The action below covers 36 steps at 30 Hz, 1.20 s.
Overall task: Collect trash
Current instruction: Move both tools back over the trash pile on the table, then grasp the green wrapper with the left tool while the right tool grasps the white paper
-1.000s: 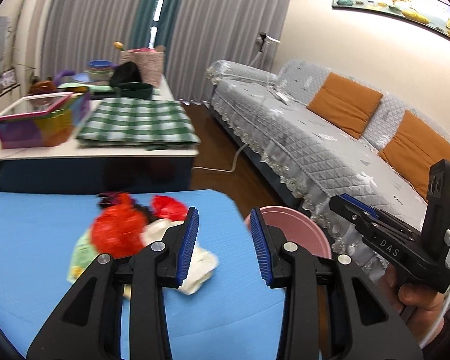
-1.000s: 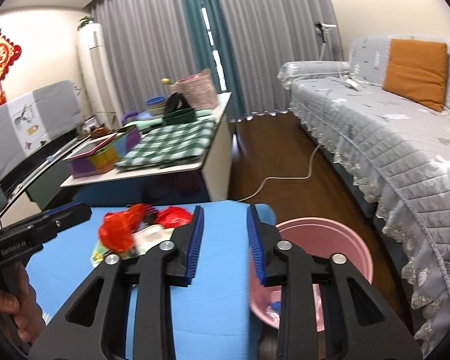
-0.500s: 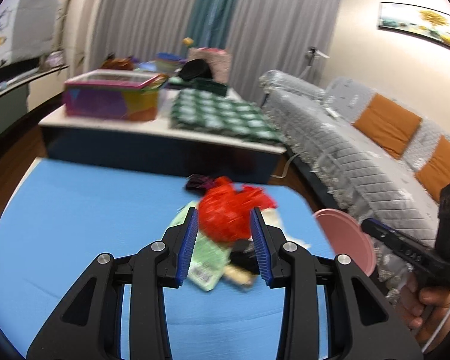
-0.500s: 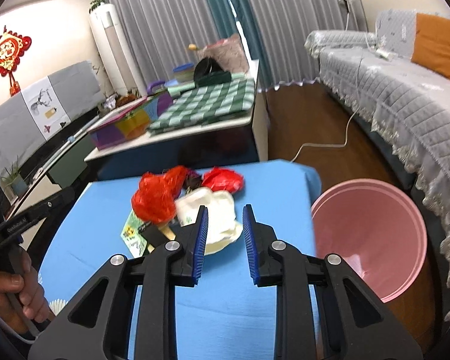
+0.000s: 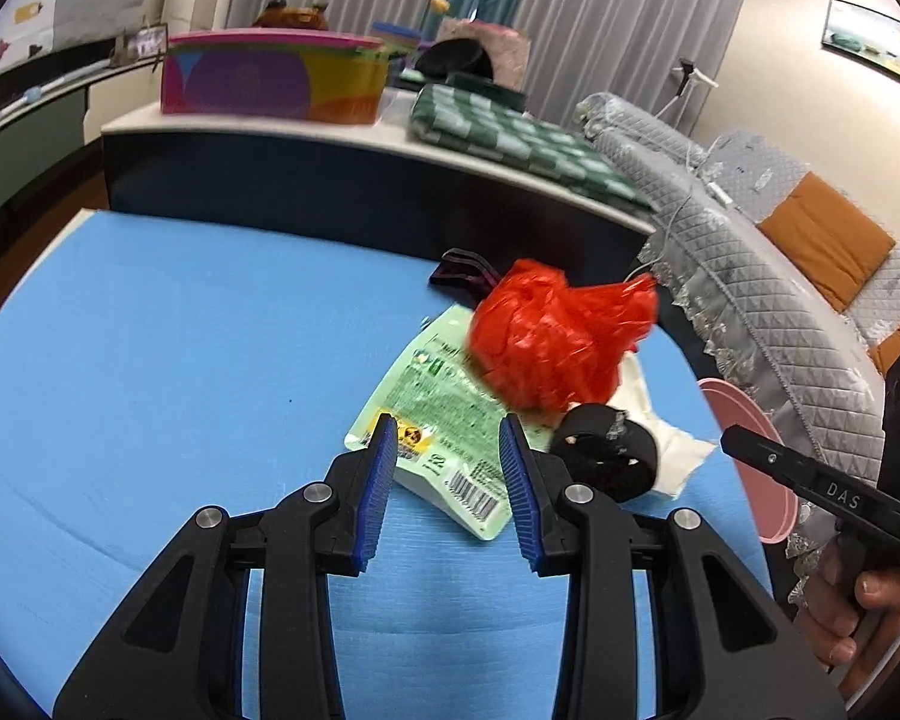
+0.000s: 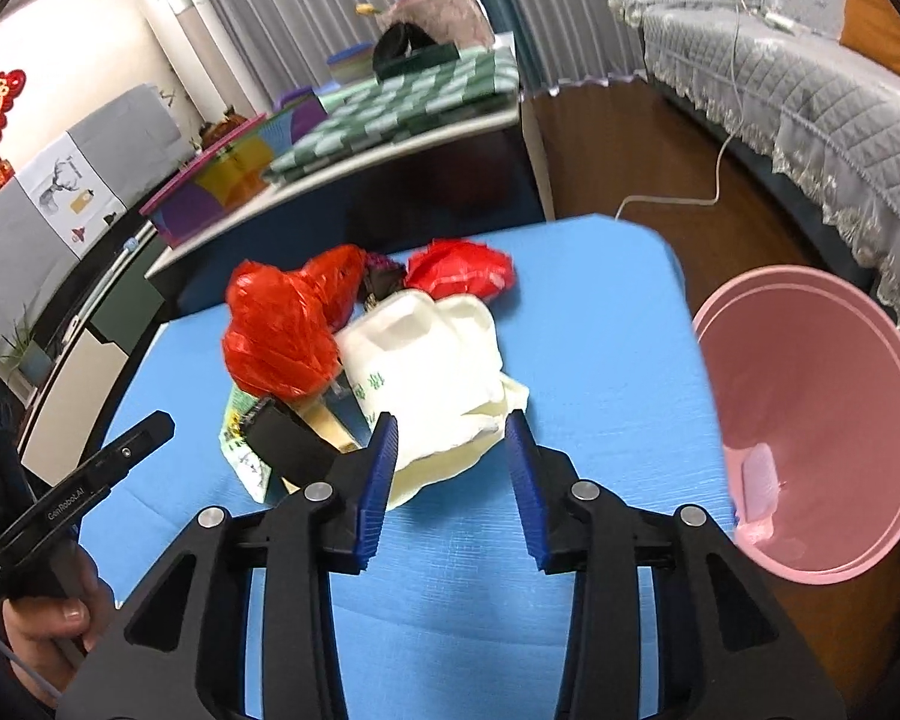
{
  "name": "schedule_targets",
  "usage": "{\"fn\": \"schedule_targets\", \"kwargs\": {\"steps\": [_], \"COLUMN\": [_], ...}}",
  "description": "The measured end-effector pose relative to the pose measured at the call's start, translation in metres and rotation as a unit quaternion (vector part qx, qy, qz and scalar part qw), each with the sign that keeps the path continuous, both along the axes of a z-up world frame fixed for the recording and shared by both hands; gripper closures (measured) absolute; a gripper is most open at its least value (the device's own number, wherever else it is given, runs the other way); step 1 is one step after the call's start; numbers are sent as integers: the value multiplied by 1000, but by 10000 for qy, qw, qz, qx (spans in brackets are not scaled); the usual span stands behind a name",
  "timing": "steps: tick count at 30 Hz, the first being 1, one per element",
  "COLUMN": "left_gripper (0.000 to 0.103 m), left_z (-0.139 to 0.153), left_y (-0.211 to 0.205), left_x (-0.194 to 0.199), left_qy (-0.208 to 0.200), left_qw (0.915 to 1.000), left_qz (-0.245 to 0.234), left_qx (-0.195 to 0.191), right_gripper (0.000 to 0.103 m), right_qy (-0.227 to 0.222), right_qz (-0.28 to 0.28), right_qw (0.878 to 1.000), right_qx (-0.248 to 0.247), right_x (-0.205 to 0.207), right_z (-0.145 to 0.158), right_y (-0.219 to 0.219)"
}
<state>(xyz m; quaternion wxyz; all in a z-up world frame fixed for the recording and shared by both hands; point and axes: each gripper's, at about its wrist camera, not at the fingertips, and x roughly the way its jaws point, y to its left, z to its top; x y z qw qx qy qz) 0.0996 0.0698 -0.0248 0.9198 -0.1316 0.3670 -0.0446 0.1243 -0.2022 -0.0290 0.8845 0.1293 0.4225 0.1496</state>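
Note:
A heap of trash lies on the blue table [image 5: 150, 372]: a crumpled red plastic bag [image 5: 546, 342] [image 6: 282, 324], a green printed wrapper [image 5: 444, 420], a black round lid [image 5: 606, 450], a white foam food box [image 6: 426, 360], a second red bag [image 6: 459, 267]. My left gripper [image 5: 447, 456] is open, its jaws over the near end of the green wrapper. My right gripper [image 6: 450, 450] is open, its jaws at the near edge of the white foam box. A pink bin [image 6: 810, 456] stands right of the table.
A white side table [image 5: 342, 138] with a colourful box [image 5: 270, 81] and a green checked cloth [image 5: 510, 138] stands behind. A grey quilted sofa [image 5: 780, 276] with orange cushions runs along the right. A cable lies on the wooden floor [image 6: 648, 156].
Both grippers have moved closer to and lower over the trash heap. The left now frames the green wrapper, the right the white foam box. Both jaws stay open.

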Motion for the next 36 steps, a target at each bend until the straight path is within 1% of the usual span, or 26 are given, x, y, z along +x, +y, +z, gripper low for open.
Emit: {"fn": "schedule_targets", "kwargs": {"steps": [3,5,10,14,16,18,22,25,29,31,33,35,36], "left_gripper": [68,68,68,68,68,68,68,68,68,68,68,73,77], "left_z": [-9,-13,-20,-31,-37,-40,-44,-45,-48,-49,-48,-47,-47], "left_y": [1,1,-4,-3,0,-1,-6,-6,-4,-6,-7,-9,-10], "left_x": [6,9,15,20,20,20,22,24,25,26,27,28,29], "left_qy": [144,167,247,533,638,692,726,774,865,860,845,838,842], "left_qw": [9999,9998,9996,9982,9977,9973,9972,9968,9958,9958,9960,9961,9961], "left_qz": [55,60,87,233,232,216,154,184,222,212,205,193,178], "left_qx": [-35,-8,93,108,-68,-148,-83,-87,-213,-210,-191,-188,-181], "right_gripper": [65,65,65,70,71,73,81,83,83,80,80,80,80], "right_qy": [167,244,300,265,248,260,255,246,288,334,378,402,411], "right_qz": [-1,18,104,186,205,213,263,299,292,294,296,294,293], "right_qw": [9998,9997,9995,9994,9994,9994,9992,9991,9991,9989,9988,9987,9987], "right_qx": [53,34,-1,-77,-103,-111,-152,-173,-138,-119,-111,-100,-95], "right_x": [6,9,11,12,12,12,12,11,11,12,12,13,13], "right_z": [-8,-11,-17,-15,-15,-15,-15,-16,-16,-18,-20,-21,-21], "right_y": [2,3,8,12,12,12,15,16,14,14,14,14,14]}}
